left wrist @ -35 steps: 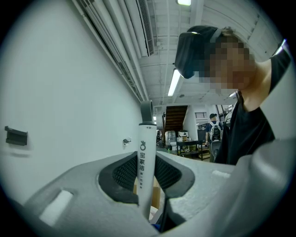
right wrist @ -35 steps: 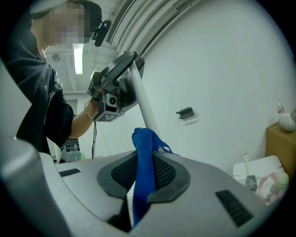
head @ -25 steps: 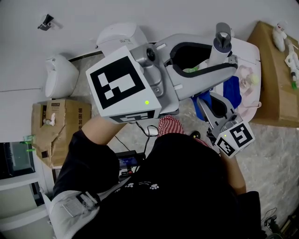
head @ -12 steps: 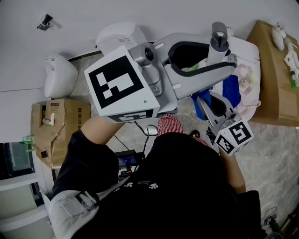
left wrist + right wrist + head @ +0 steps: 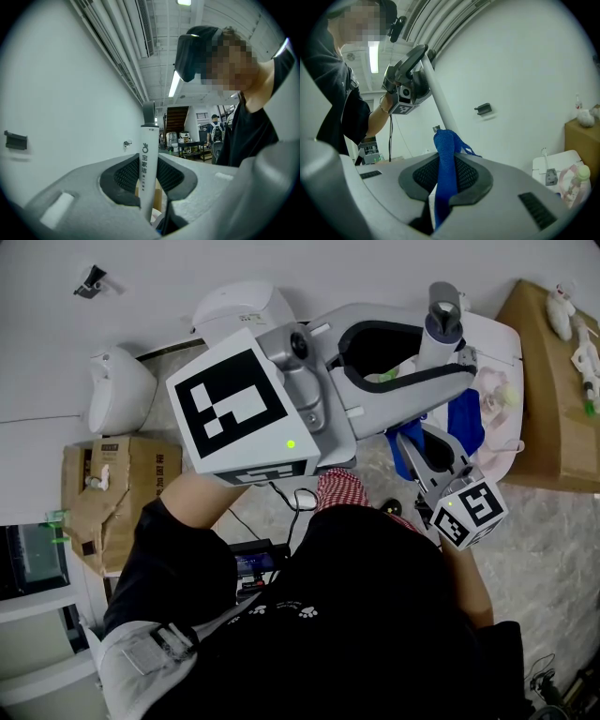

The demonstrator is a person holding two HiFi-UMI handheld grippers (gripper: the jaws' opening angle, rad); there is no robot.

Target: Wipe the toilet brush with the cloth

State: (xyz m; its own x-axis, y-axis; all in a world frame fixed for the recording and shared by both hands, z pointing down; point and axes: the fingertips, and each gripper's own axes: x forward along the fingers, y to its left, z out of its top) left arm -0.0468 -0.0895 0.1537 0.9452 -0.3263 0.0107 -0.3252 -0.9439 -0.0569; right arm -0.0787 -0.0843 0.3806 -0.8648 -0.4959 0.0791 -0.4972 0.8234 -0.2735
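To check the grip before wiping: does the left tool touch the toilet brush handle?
Touching. In the left gripper view the left tool grips the white toilet brush handle between its pads, with no gap on either side.

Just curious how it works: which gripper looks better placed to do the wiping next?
Right, probably. The right gripper pinches the blue woven cloth close by the white plastic toilet-brush handle; the left gripper is clamped on that handle.

Woven cloth (image 5: 445, 171), smooth plastic brush handle (image 5: 148, 164)
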